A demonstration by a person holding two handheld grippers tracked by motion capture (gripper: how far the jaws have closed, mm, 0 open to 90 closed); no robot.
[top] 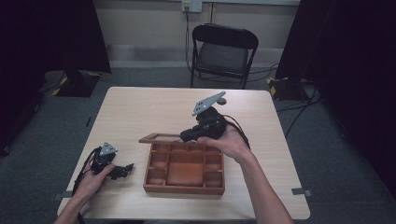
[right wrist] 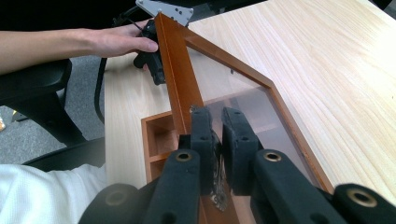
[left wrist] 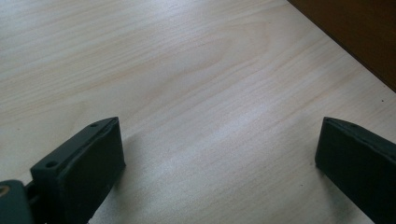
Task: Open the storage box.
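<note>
A brown wooden box with several compartments sits near the front of the light wooden table. Its glass-paned lid is lifted and swung toward the far left. My right gripper is shut on the lid's frame. In the right gripper view the two pads pinch the lid at its edge, above the box. My left gripper rests on the table left of the box, held by a hand. Its jaws stand wide open over bare wood, with nothing between them.
A black folding chair stands behind the table's far edge. Dark curtains hang at both sides, and cables lie on the grey floor at the right. A corner of the box shows at the upper right of the left gripper view.
</note>
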